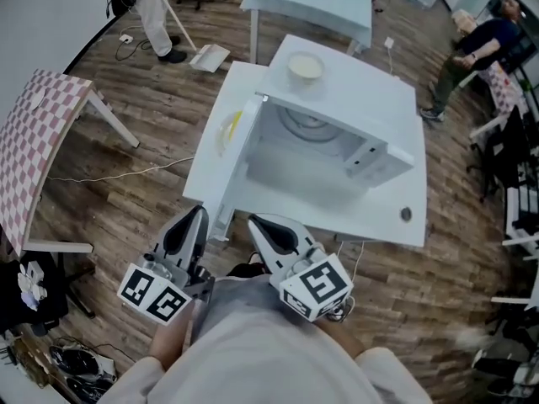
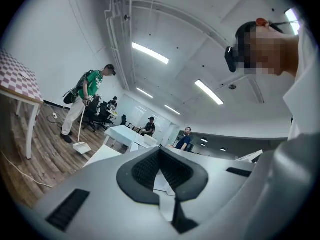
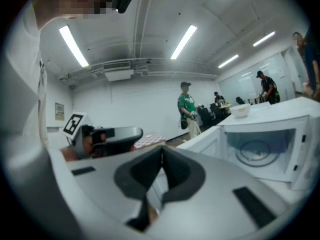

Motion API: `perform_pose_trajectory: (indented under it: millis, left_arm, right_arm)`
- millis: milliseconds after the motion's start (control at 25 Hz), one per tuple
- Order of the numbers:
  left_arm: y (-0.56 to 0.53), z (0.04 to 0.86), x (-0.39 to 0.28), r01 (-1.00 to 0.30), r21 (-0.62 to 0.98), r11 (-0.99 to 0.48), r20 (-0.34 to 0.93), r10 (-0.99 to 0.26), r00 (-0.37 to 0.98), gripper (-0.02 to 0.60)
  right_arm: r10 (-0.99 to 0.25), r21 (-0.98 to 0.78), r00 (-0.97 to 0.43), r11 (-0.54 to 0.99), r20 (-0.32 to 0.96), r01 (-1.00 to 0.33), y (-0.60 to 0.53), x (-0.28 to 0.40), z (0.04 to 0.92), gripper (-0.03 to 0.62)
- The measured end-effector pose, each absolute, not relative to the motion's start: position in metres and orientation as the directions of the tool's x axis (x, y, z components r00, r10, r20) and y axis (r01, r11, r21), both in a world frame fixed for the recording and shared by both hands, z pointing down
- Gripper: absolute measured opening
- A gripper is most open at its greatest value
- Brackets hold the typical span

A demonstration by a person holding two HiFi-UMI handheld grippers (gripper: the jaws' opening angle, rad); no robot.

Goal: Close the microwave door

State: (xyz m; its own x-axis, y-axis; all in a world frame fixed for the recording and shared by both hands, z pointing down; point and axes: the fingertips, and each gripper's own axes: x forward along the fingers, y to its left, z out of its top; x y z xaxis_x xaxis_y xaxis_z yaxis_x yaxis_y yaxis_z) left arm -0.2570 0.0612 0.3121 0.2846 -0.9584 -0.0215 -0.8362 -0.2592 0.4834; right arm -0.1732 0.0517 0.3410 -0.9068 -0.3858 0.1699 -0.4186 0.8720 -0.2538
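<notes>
Zero progress: microwave (image 1: pixel 337 154) door (image 1: pixel 215 167) wide open, swung toward 9 o'clock over worktop (image 1: pixel 383 225). Left tool (image 1: pixel 195 219) and right tool (image 1: pixel 259 224), jaws pressed together, empty, hang at 6 o'clock, clear of door. Whole push left.

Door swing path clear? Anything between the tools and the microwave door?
Nothing visible. The microwave door stands open at left, its sweep to the cavity bare. Left tool and right tool, both shut and empty, sit just short of it.
</notes>
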Motion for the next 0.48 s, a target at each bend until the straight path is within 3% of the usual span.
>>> perform_pose_trajectory:
  millis: [480]
  left_arm:
    - [0.062, 0.343, -0.321, -0.891, 0.425, -0.160, 0.079, -0.974, 0.213, 0.014]
  right_arm:
    - [-0.390, -0.270, -0.899, 0.860, 0.201, -0.433, 0.045, -0.187, 0.350, 0.023]
